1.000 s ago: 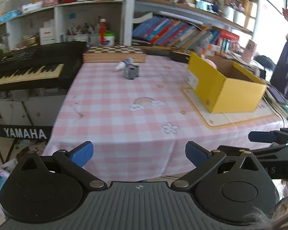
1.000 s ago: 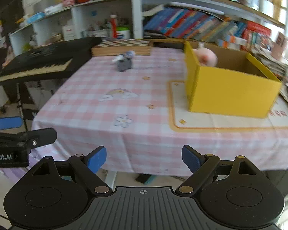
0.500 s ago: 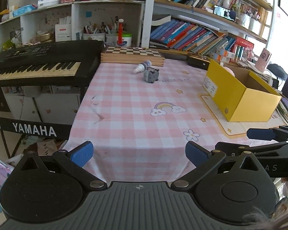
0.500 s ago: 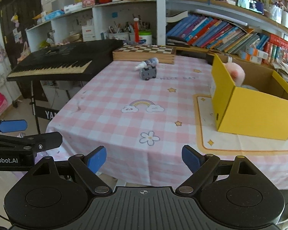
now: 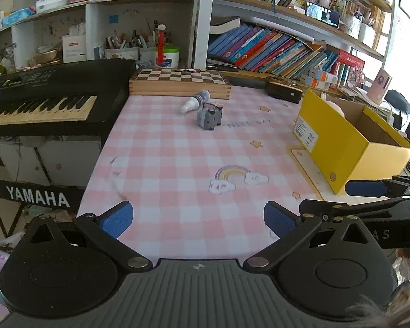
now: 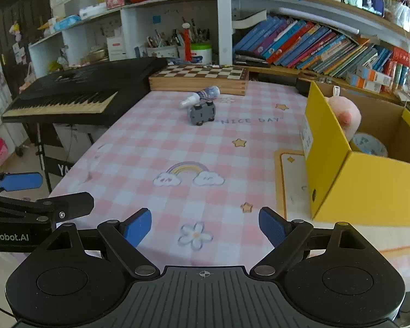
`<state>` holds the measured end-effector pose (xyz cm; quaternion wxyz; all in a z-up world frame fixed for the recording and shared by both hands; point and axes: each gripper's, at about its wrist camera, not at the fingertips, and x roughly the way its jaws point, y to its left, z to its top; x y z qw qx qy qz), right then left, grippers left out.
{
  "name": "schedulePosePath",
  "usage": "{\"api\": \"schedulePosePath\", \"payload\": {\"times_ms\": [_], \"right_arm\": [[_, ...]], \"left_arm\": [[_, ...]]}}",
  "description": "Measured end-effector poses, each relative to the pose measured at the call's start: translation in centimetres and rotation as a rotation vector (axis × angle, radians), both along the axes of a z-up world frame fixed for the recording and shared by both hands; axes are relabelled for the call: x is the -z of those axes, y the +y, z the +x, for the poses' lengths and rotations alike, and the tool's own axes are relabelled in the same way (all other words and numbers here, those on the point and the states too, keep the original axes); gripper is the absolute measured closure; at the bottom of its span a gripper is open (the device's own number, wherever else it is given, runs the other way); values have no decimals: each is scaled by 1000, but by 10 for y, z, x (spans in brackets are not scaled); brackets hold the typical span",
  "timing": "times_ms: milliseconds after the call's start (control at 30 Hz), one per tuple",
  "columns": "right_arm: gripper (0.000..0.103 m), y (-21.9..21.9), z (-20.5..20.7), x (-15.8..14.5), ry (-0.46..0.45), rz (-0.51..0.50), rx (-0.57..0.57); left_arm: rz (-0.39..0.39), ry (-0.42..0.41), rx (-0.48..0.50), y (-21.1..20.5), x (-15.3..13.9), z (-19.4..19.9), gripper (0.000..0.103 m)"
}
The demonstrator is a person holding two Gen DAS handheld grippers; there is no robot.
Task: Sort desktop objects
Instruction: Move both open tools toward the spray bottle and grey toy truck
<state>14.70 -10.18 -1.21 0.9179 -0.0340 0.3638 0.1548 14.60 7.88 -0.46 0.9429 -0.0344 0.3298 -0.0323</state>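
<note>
A small grey toy [image 5: 210,117] stands at the far end of the pink checked tablecloth [image 5: 177,164], with a small white-capped bottle [image 5: 195,101] lying just behind it. Both also show in the right wrist view, the toy [image 6: 201,113] and the bottle [image 6: 202,95]. A yellow cardboard box [image 6: 355,180] on the right holds a pink plush [image 6: 343,114] and a tape roll [image 6: 369,145]. My left gripper [image 5: 196,218] and right gripper [image 6: 205,227] are open and empty over the table's near edge, side by side.
A wooden chessboard box [image 5: 180,83] lies at the table's back edge. A black Yamaha keyboard [image 5: 46,95] stands along the left. Shelves of books [image 5: 273,49] and pen pots [image 5: 128,49] are behind. A dark case [image 5: 283,91] lies at the back right.
Both grippers have moved forward over the table's near edge, so the toy, bottle and box look closer. Both stay open and empty.
</note>
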Motion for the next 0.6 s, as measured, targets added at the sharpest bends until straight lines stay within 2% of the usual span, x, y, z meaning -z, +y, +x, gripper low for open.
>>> {"api": "schedulePosePath", "payload": {"times_ms": [200, 600], "right_arm": [[15, -5, 44, 3, 13, 19, -1], [15, -3, 139, 1, -2, 59, 0]], "left_arm": [[0, 19, -12, -4, 5, 43, 0], [29, 5, -69, -6, 5, 126, 0]]}}
